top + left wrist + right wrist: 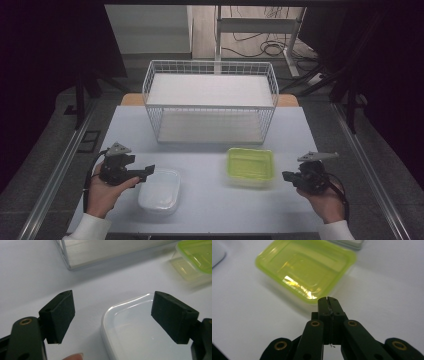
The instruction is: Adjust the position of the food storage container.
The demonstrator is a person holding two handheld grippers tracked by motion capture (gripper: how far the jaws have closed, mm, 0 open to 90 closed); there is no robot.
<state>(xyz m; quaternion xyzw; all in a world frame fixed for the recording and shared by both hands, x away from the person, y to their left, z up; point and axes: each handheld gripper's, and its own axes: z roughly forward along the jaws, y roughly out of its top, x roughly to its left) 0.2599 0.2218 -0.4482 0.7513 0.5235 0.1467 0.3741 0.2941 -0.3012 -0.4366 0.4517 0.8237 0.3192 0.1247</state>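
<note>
A clear container with a white lid lies on the table at the front left. My left gripper hangs just over its left end with its jaws wide apart and nothing pressed between them. A clear container with a yellow-green lid lies to the right of the middle. My right gripper sits to the right of it, pointing at it, with its jaws pressed together and empty. A gap of bare table lies between the jaw tips and the green lid.
A white wire basket stands at the back of the pale table; its inside looks bare. The table's front edge lies near the person's sleeves. Chair legs and cables lie on the floor beyond.
</note>
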